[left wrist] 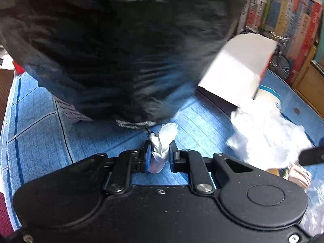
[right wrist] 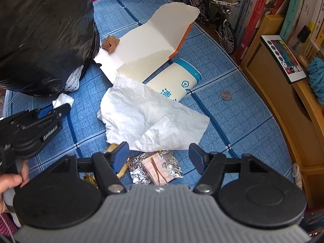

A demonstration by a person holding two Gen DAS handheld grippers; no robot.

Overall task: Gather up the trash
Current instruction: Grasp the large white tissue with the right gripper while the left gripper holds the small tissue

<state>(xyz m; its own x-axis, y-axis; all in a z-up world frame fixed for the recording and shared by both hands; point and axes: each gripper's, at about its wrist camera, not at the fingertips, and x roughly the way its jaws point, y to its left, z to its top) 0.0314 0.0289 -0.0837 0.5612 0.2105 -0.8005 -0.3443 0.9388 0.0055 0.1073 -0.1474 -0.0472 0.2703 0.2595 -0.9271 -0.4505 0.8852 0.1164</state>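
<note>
My left gripper [left wrist: 160, 148] is shut on a small white tissue wad [left wrist: 167, 132] just above the blue checked cloth [left wrist: 40, 133], close under the black trash bag [left wrist: 113, 46]. The right wrist view shows the same left gripper [right wrist: 59, 109] beside the bag [right wrist: 40, 34], with the tissue [right wrist: 63, 100] at its tip. My right gripper [right wrist: 159, 152] stands open and points down over a foil wrapper [right wrist: 156, 167], which lies between its fingers untouched. A large crumpled white paper [right wrist: 149, 115] lies just beyond it.
A flattened white carton [right wrist: 154, 40], a paper cup [right wrist: 178, 80], a brown scrap [right wrist: 110, 43] and a coin [right wrist: 226, 95] lie on the cloth. A model bicycle [right wrist: 218, 18], books and a wooden shelf [right wrist: 279, 101] with a remote [right wrist: 283, 58] border the right side.
</note>
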